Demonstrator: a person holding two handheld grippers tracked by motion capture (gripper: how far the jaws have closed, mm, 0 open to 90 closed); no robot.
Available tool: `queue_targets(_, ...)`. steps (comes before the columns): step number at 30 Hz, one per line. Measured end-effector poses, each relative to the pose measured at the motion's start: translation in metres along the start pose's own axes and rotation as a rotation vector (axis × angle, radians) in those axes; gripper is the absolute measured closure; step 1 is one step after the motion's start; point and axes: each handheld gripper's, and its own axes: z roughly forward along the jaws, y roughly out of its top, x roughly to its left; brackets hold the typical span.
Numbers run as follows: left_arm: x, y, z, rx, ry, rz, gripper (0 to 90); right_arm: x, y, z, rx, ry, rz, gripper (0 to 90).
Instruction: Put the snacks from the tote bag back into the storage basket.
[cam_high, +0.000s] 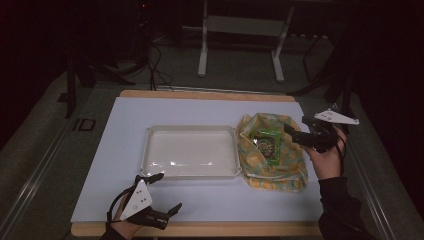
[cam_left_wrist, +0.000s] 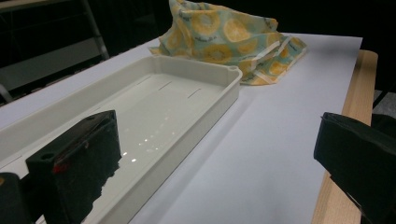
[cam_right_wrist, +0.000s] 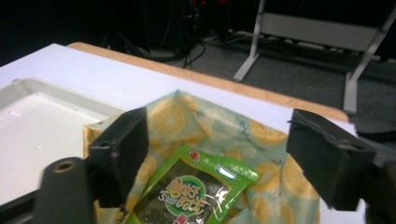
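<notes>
Left gripper: Your left gripper (cam_high: 162, 192) rests at the near left edge of the white table (cam_high: 125, 130), jaws spread wide with nothing between them, one jaw reaching toward the near rim of the tray.

Tray: The shallow cream plastic tray (cam_high: 150, 150) lies mid-table with nothing in it, its long side running left to right. In the left gripper view its rim (cam_left_wrist: 205, 119) runs away toward the bag.

Bag: The lemon-print cloth bag (cam_high: 295, 167) sits just right of the tray, seemingly against its right wall, mouth gaping upward.

Snack packet: A green foil packet of seaweed snack (cam_high: 266, 142) lies inside the open bag. In the right gripper view the packet (cam_right_wrist: 194, 191) has its long axis running from the near left to the far right, its sealed top edge pointing away from you toward the far side of the table and tilted slightly up on the cloth.

Right gripper: Your right gripper (cam_high: 295, 134) hangs over the bag's mouth, jaws parted and straddling the packet from above, pads not yet on it.

Step in hand: You appear to be reaching in for the packet, the pick not yet made.

Next move: Lower the jaws past the cloth, close across the packet's short width, and keep the fabric out of the pinch. The tray looks the likely drop point.
</notes>
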Motion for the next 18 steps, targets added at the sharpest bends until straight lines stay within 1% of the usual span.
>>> queue_targets(1, 0.000, 0.000, 0.000, 0.001, 0.000, 0.001, 1.1, 0.000, 0.000, 0.000, 0.000, 0.000, 0.000, 22.6)
queue_targets(2, 0.000, 0.000, 0.000, 0.001, 0.000, 0.002, 1.1, -0.002, -0.003, 0.005, 0.020, 0.010, 0.014, 22.6)
queue_targets(3, 0.000, 0.000, 0.000, 0.002, 0.000, 0.002, 1.1, -0.002, -0.003, 0.005, 0.020, 0.010, 0.014, 22.6)
queue_targets(6, 0.000, 0.000, 0.000, 0.002, 0.001, 0.004, 1.1, -0.005, -0.008, 0.014, 0.049, 0.007, 0.025, 23.2)
queue_targets(13, 0.000, 0.000, 0.001, 0.005, 0.002, 0.014, 1.1, -0.012, -0.021, 0.031, 0.086, 0.017, 0.057, 29.0)
queue_targets(17, 0.000, 0.000, 0.002, 0.005, 0.002, 0.015, 1.1, -0.013, -0.027, 0.040, 0.114, 0.024, 0.073, 29.9)
queue_targets(18, 0.000, 0.001, 0.001, 0.005, 0.003, 0.018, 1.1, -0.014, -0.030, 0.045, 0.130, 0.025, 0.084, 30.0)
